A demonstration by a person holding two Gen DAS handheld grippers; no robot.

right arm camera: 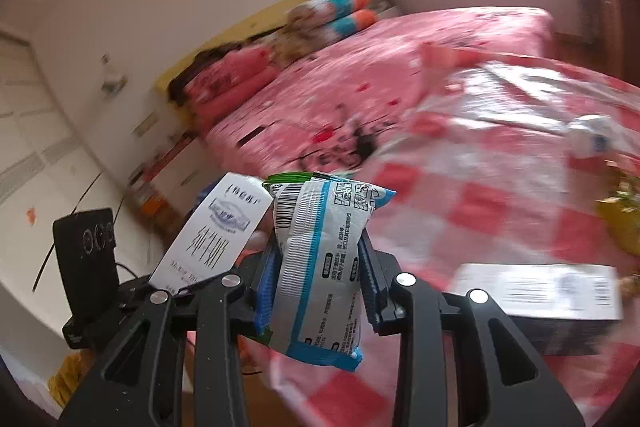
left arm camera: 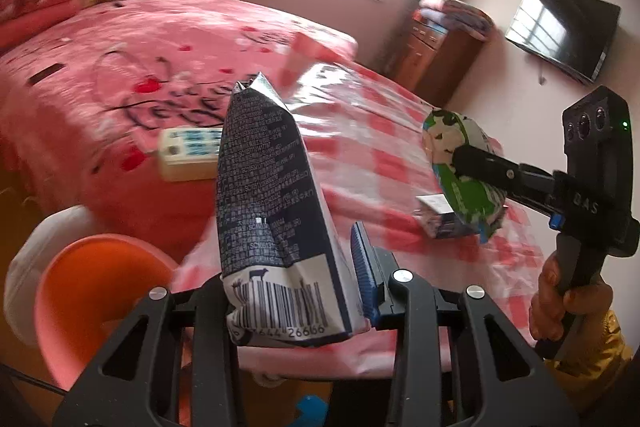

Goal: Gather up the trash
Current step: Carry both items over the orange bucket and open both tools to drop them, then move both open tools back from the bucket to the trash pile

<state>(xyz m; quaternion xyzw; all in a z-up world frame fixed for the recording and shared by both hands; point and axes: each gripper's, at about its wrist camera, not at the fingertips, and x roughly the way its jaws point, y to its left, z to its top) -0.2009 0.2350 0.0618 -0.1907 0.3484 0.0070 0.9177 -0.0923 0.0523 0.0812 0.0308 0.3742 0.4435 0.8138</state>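
Our left hand-held gripper [left arm camera: 296, 291] clamps a dark carton [left arm camera: 272, 195] upright above the counter's [left arm camera: 360, 147] checked cloth — an orange bin [left arm camera: 92, 291] sits low left. Our right hand-held gripper [right arm camera: 318, 279] pinches a blue-and-white wrapper [right arm camera: 320, 259] over the same cloth — the pink bed [right arm camera: 360, 83] lies beyond.

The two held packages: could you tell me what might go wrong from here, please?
1. The left tongs pinch only the carton's bottom end, so it may tip out.
2. The right tongs hold a soft wrapper that could slip.
3. The orange bin sits low beside the table, so a drop could miss.
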